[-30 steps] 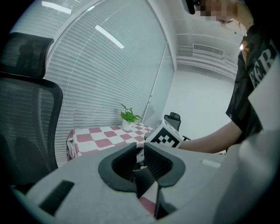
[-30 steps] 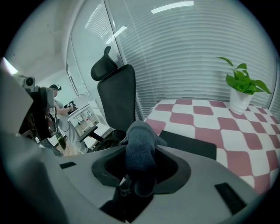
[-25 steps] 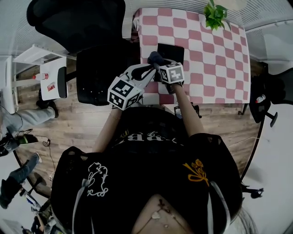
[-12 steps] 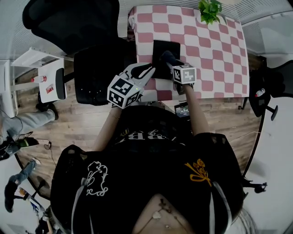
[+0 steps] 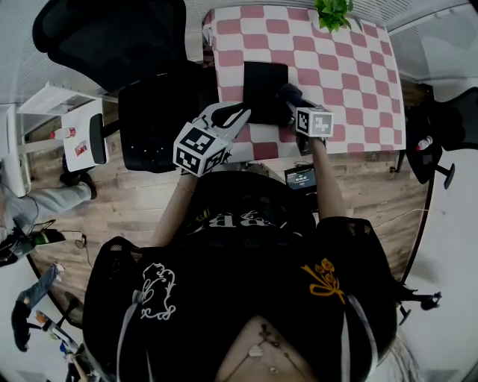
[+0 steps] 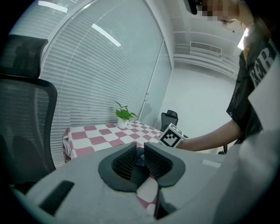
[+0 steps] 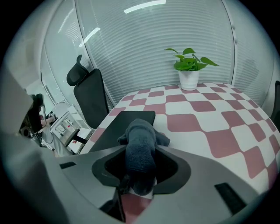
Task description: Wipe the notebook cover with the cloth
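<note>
A black notebook (image 5: 263, 83) lies flat at the near left of the pink-and-white checked table (image 5: 351, 67). My right gripper (image 5: 296, 101) is shut on a rolled dark grey cloth (image 5: 290, 92), which sits at the notebook's right edge. In the right gripper view the cloth (image 7: 140, 140) sticks out between the jaws of that gripper (image 7: 140, 154), with the notebook (image 7: 127, 122) just beyond and to the left. My left gripper (image 5: 240, 113) hovers at the table's near left corner. Its jaws (image 6: 139, 148) stand almost together with nothing between them.
A potted plant (image 5: 332, 11) stands at the table's far edge, and shows again as a white pot with green leaves (image 7: 189, 65). A black office chair (image 5: 149, 112) stands left of the table. A white side unit (image 5: 82, 134) is further left.
My right gripper has carried the cloth rightward across the notebook, from its left edge to its right edge. The left gripper has stayed near the table's corner.
</note>
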Demonstrator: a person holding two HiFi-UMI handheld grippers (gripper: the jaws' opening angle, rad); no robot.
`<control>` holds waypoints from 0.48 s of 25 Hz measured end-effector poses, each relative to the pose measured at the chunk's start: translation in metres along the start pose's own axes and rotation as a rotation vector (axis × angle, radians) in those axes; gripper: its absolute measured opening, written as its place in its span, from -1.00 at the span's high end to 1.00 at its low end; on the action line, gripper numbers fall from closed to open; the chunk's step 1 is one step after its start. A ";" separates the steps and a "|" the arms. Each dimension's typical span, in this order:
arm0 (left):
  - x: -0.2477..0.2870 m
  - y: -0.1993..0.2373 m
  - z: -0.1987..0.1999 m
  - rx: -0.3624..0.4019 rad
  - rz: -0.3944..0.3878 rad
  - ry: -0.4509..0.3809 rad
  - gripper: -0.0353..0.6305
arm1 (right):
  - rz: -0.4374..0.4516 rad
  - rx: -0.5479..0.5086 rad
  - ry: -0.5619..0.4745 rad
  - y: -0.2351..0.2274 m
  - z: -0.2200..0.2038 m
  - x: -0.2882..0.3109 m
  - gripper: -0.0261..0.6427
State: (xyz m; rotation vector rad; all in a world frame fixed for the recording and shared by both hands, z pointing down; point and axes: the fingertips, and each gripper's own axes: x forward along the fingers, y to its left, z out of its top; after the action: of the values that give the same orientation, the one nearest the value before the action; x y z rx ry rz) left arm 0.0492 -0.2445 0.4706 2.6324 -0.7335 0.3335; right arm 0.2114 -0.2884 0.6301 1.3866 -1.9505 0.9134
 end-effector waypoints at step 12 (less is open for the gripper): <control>-0.021 0.011 -0.004 -0.024 0.089 -0.024 0.71 | 0.264 -0.155 -0.024 0.133 0.004 0.001 0.50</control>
State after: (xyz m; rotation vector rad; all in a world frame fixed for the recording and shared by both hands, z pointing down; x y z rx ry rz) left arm 0.0254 -0.2421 0.4707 2.5905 -0.8590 0.3162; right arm 0.0843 -0.2625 0.6018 1.0753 -2.2085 0.8432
